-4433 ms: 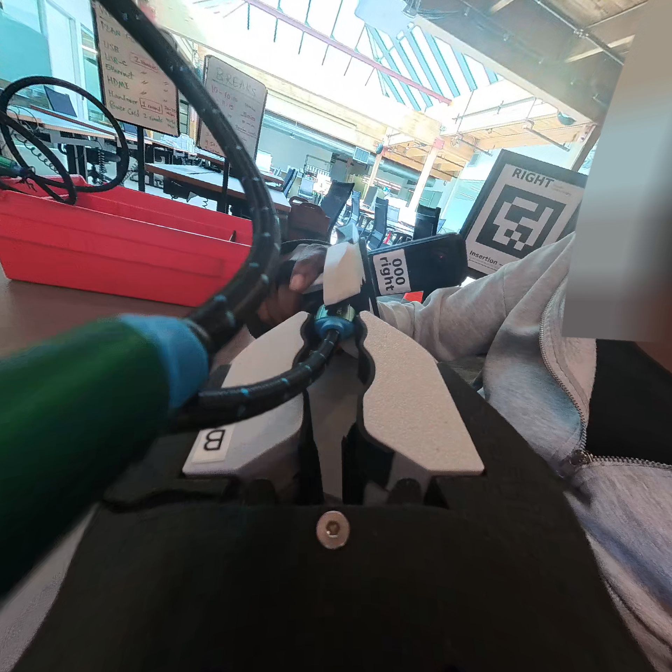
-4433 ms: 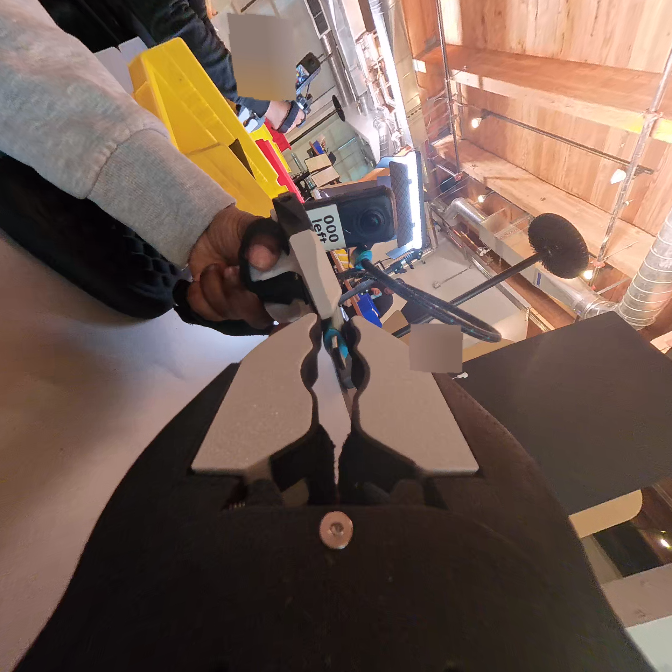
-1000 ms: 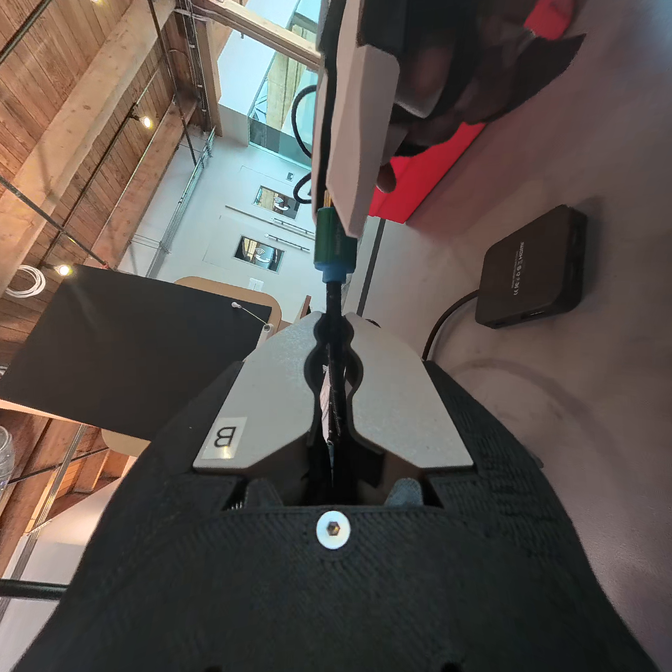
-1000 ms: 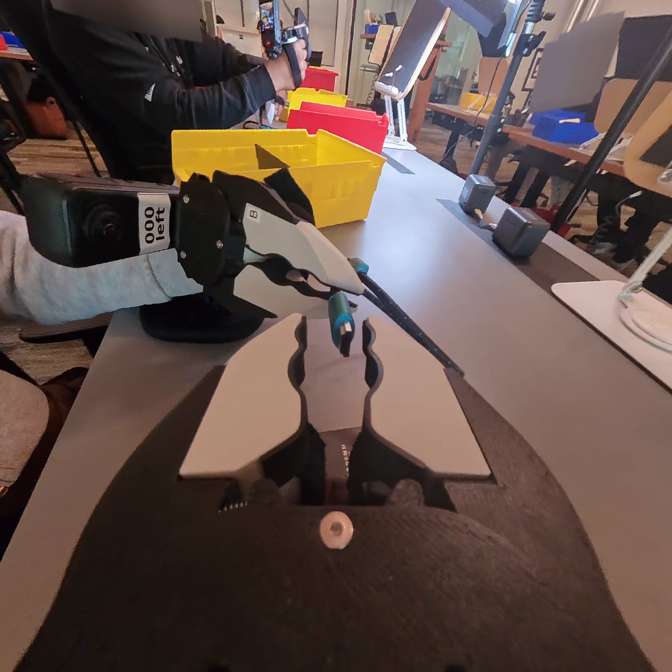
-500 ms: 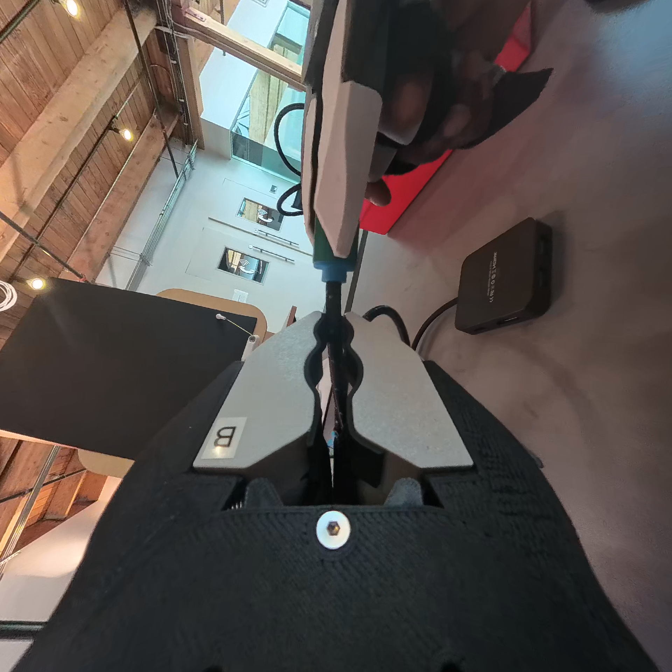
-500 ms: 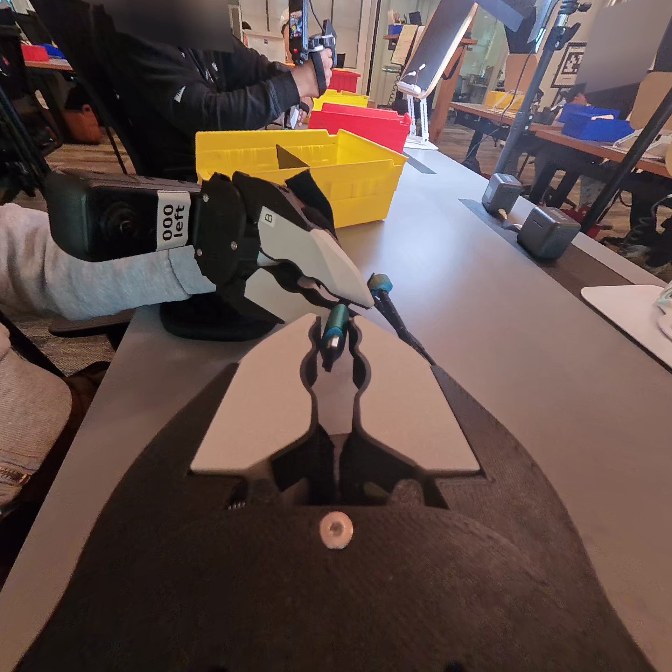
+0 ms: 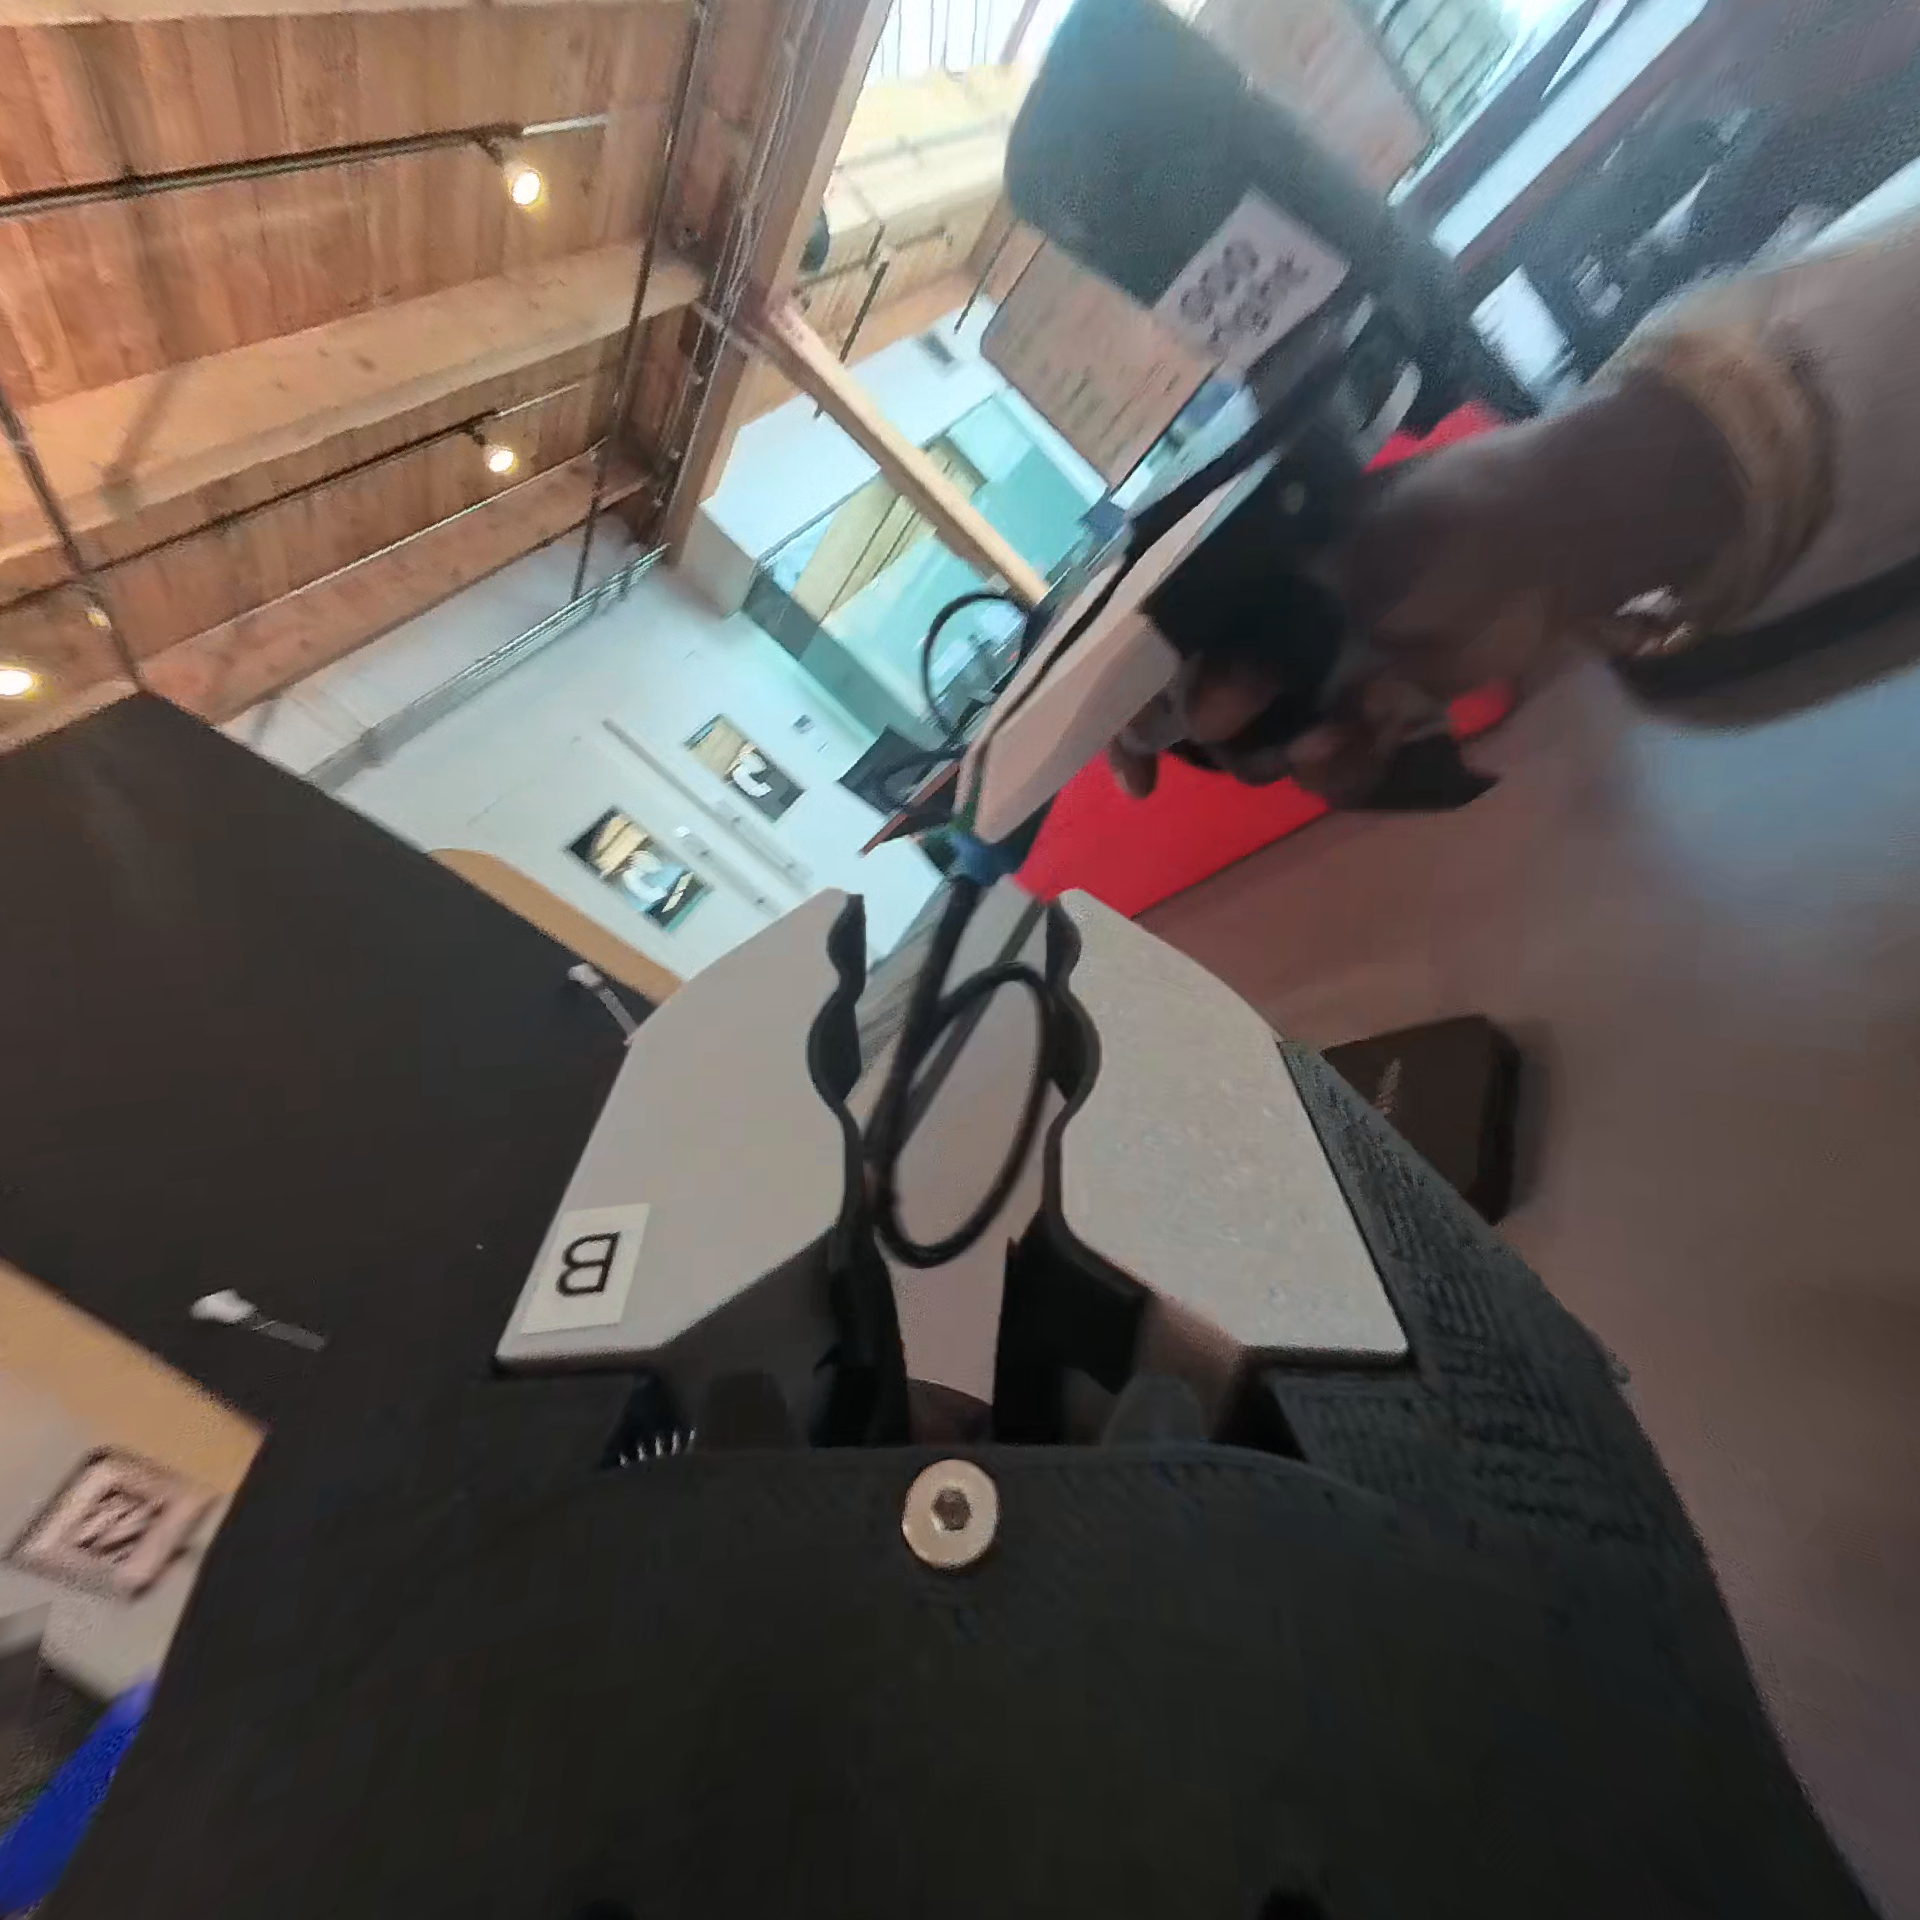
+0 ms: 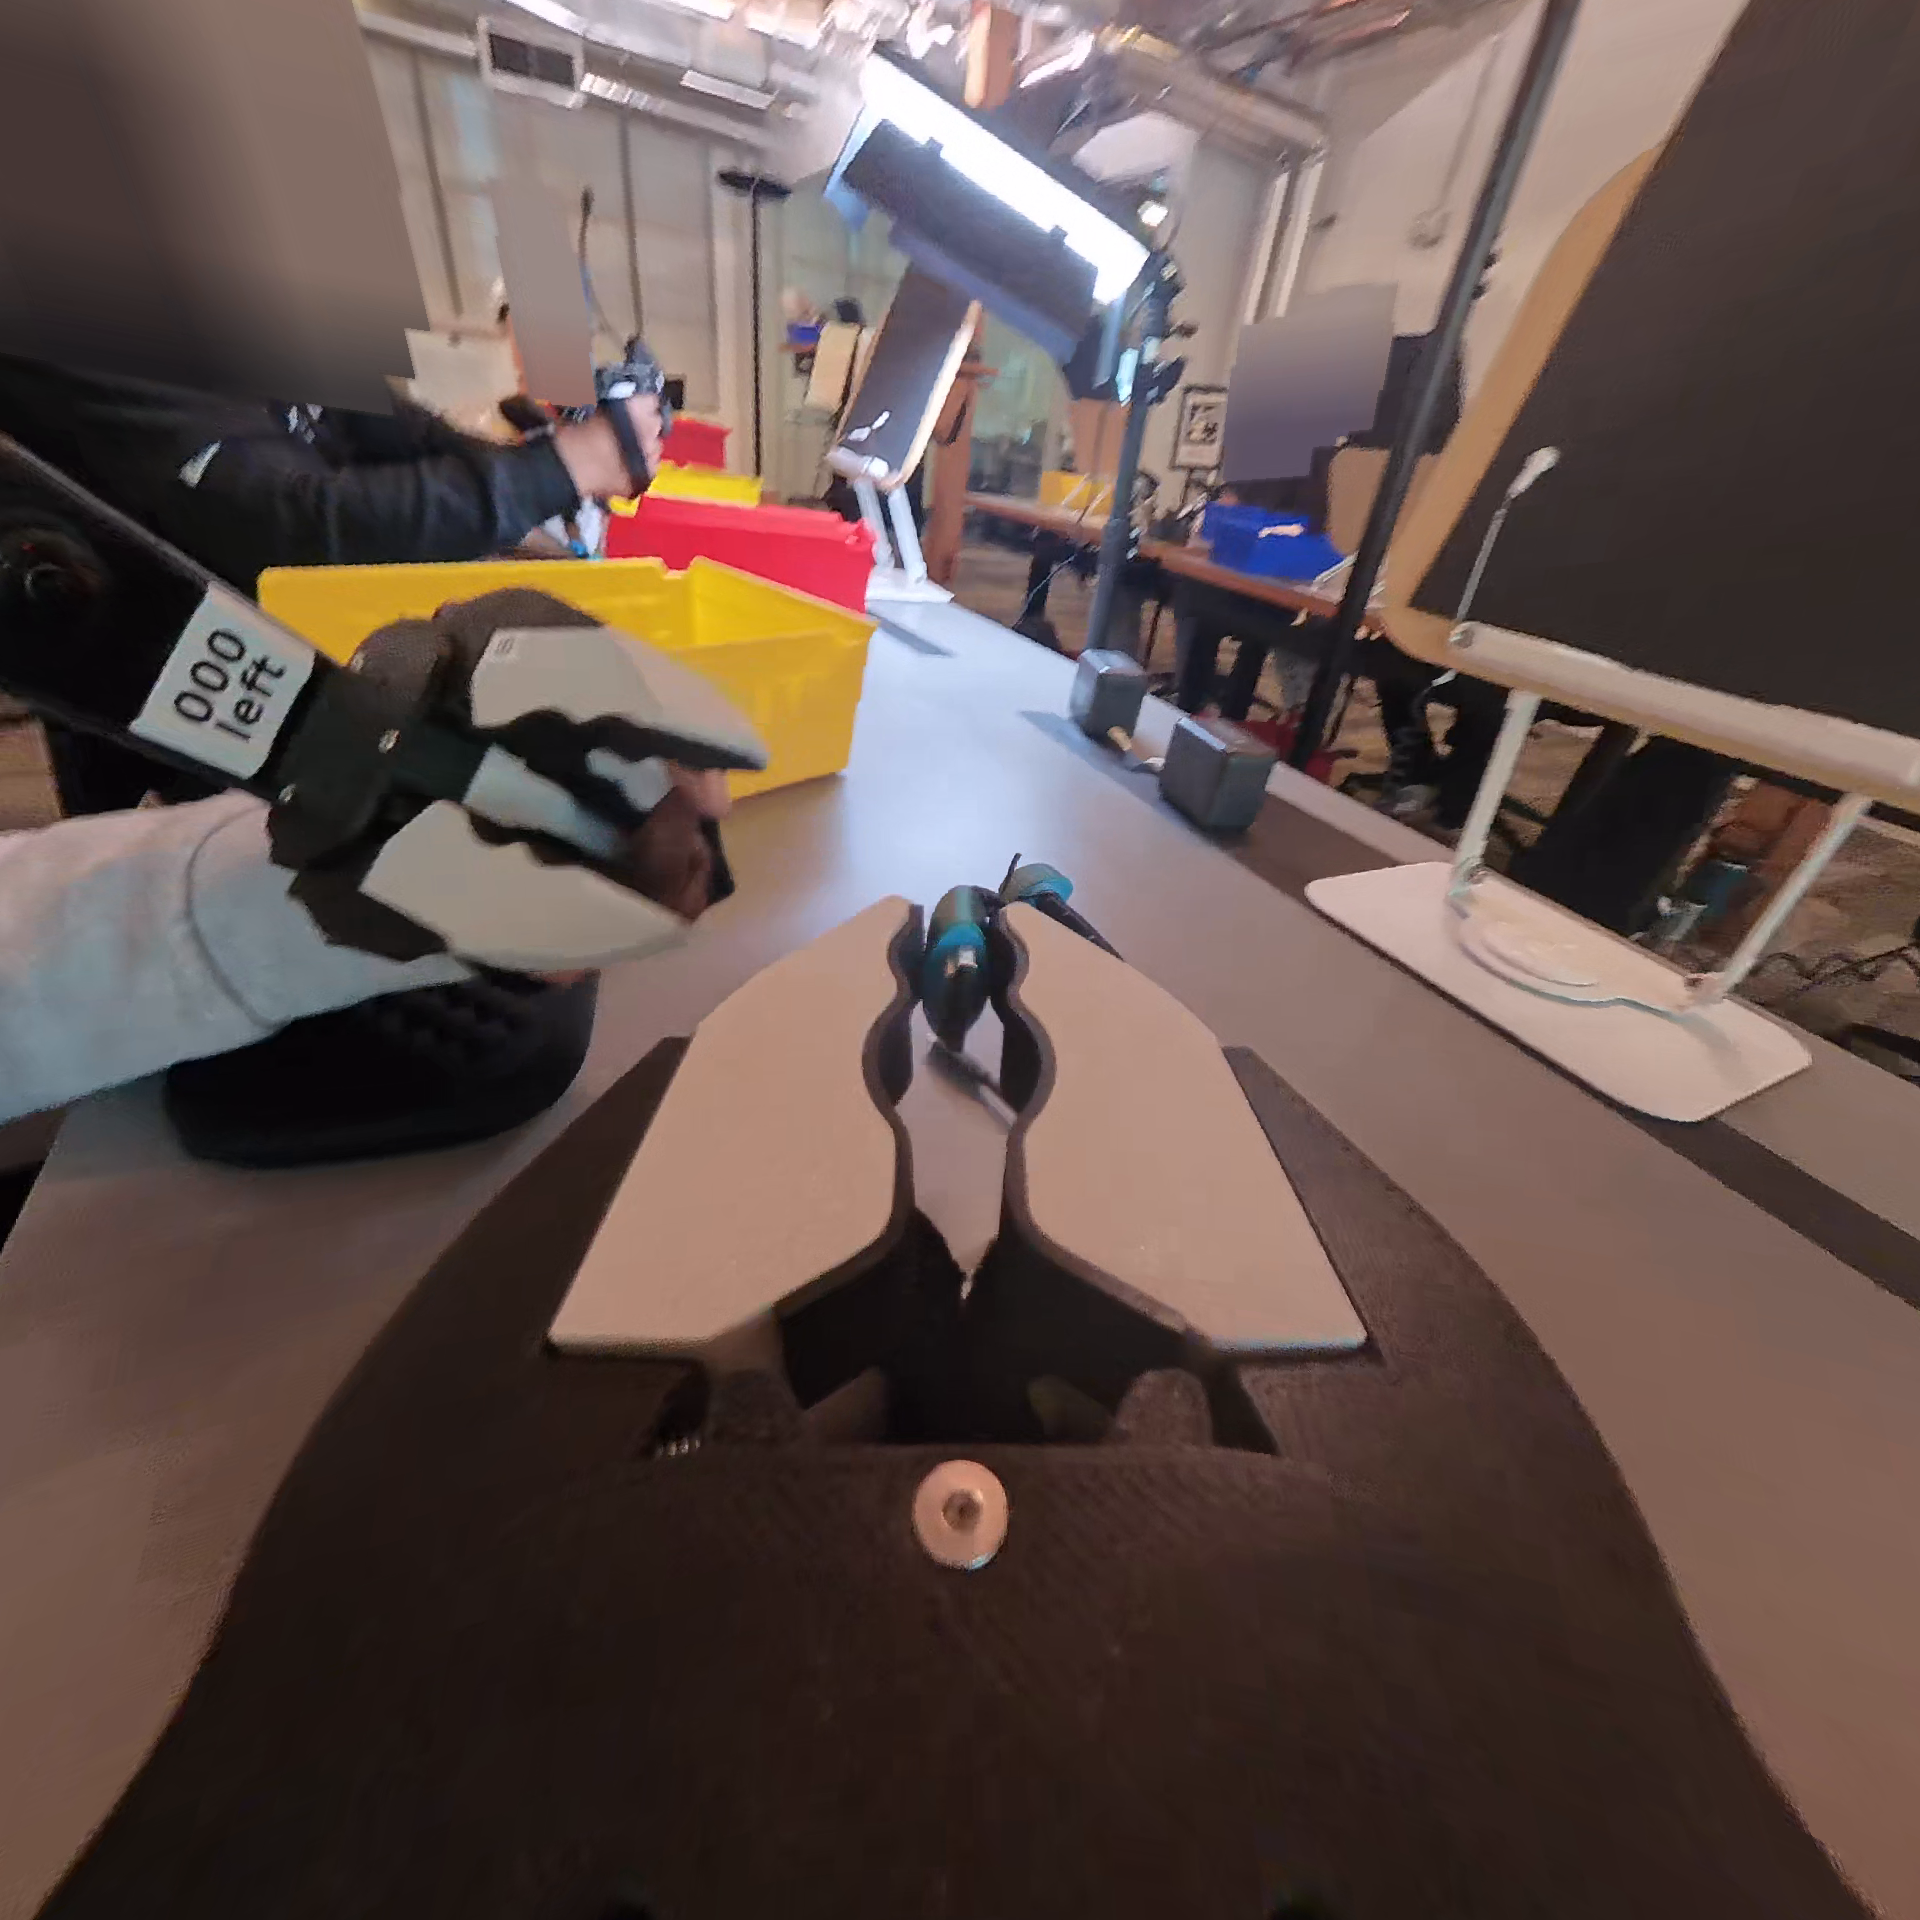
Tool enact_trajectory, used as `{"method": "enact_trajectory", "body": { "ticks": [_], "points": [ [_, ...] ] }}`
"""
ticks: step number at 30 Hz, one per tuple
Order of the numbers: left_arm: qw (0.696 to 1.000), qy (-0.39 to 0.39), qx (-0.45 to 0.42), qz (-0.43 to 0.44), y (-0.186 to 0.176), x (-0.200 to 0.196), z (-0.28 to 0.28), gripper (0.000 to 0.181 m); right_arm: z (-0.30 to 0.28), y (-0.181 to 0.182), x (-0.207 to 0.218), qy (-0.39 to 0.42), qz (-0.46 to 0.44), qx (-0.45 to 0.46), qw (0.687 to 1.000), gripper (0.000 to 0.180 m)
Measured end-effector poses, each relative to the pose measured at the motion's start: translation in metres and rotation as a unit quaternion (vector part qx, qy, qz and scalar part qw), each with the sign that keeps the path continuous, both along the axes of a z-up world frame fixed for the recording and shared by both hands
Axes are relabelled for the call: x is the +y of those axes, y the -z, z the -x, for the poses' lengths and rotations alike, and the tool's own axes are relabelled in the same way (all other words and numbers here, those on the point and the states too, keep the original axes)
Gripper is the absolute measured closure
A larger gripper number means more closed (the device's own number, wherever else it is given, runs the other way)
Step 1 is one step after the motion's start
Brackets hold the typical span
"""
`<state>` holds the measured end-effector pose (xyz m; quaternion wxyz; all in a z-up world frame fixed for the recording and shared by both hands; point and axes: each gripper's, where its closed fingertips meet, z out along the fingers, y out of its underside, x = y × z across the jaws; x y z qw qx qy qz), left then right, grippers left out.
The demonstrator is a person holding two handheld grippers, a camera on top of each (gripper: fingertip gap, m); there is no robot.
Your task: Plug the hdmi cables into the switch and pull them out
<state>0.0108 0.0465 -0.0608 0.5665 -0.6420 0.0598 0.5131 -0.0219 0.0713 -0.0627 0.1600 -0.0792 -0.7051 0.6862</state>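
Grey fingers of the left gripper [image 7: 954, 925] stood apart in the left wrist view, and nothing was pressed between them. A thin black cable [image 7: 940, 1081] passed through the gap and made a loop there, but the fingers did not squeeze it. The cable went up to a plug with a blue collar [image 7: 975, 854], which was at the tip of the right gripper [image 7: 982, 821]. A hand [image 7: 1382, 665] in a light sleeve held that gripper. Just to the right of the left gripper, a flat dark box, the switch [image 7: 1423, 1081], lay on the grey table [image 7: 1714, 1039], partly hidden behind the gripper's body. A red bin [image 7: 1174, 821] was farther back. This view was a little blurred.

In the right wrist view, the right gripper [image 8: 958, 920] was closed on the plug [image 8: 951, 961]. The plug had a dark green body and a blue collar, and it sat tilted between the fingertips. A second blue collar [image 8: 1039, 883] and a short piece of black cable were visible just behind the right fingertip. The left gripper [image 8: 696, 831] hung on the left side, near but not touching, with its fingers spread and empty. A yellow bin [image 8: 769, 665] stood behind it on the table [image 8: 1039, 748], with a red bin [image 8: 748, 551] farther away. On the right side a white stand [image 8: 1558, 997] carried a dark board.
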Motion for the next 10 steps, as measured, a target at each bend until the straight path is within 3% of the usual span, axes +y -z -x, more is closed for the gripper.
{"method": "enact_trajectory", "body": {
  "ticks": [6,8,10],
  "points": [
    [0.973,0.161,-0.163,0.037,0.038,0.035,-0.028,0.146,0.007,-0.022,0.005,0.016,0.085,-0.017,0.996,0.168],
    [0.966,0.173,-0.182,0.057,0.05,0.044,-0.031,0.141,-0.002,-0.036,-0.005,-0.029,0.137,-0.054,0.989,0.169],
    [0.969,0.155,-0.177,0.071,0.056,0.048,-0.027,0.131,-0.028,-0.06,-0.017,-0.134,0.217,-0.114,0.96,0.168]
  ]
}}
